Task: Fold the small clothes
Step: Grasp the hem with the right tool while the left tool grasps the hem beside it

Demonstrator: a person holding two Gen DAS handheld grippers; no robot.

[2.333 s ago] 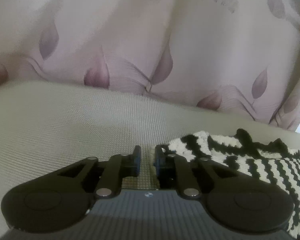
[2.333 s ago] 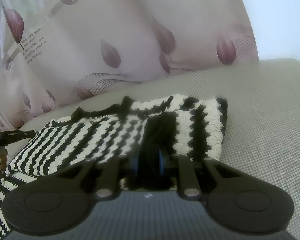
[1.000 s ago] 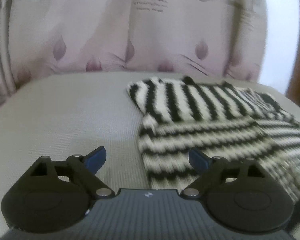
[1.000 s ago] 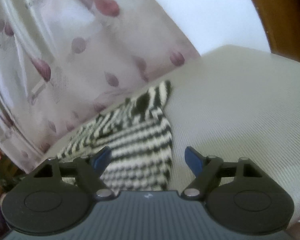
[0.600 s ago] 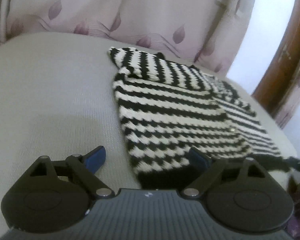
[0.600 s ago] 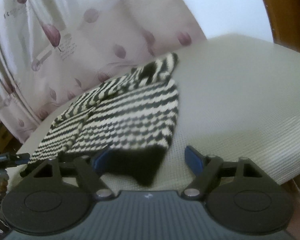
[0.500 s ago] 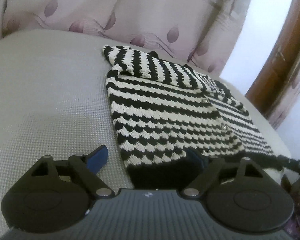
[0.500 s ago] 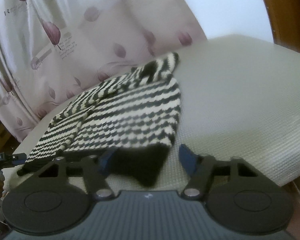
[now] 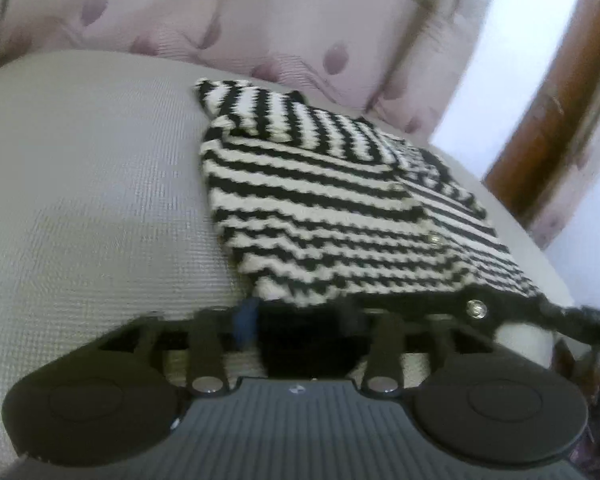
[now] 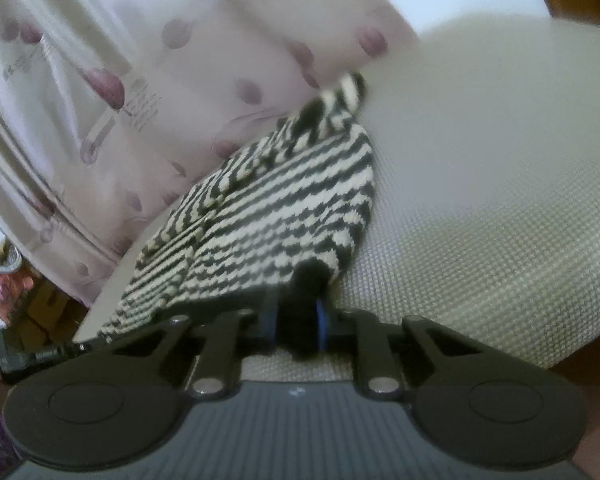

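A black-and-white striped knitted cardigan [image 9: 320, 208] lies flat on a beige woven cushion [image 9: 80, 180], its sleeves folded in and its black hem nearest me. My left gripper [image 9: 300, 316] is at the hem's near left corner. Its jaws are closing with the black hem between them, the blue pad [image 9: 246, 316] just beside the cloth, the other finger hidden by it. In the right wrist view the cardigan [image 10: 268, 208] runs away to the upper left. My right gripper [image 10: 296, 316] is closing at the hem's right corner, and both blue pads press on the black edge.
A pale curtain with purple leaf prints [image 9: 260, 12] hangs behind the cushion [image 10: 480, 200]. A brown wooden door frame [image 9: 548, 120] stands at the right. Colourful clutter [image 10: 8, 280] lies beyond the cushion's left end. Bare cushion stretches left and right of the cardigan.
Both grippers have come down and forward onto the near hem. Both pairs of jaws have narrowed from wide open, and the right pair has pinched the black edge.
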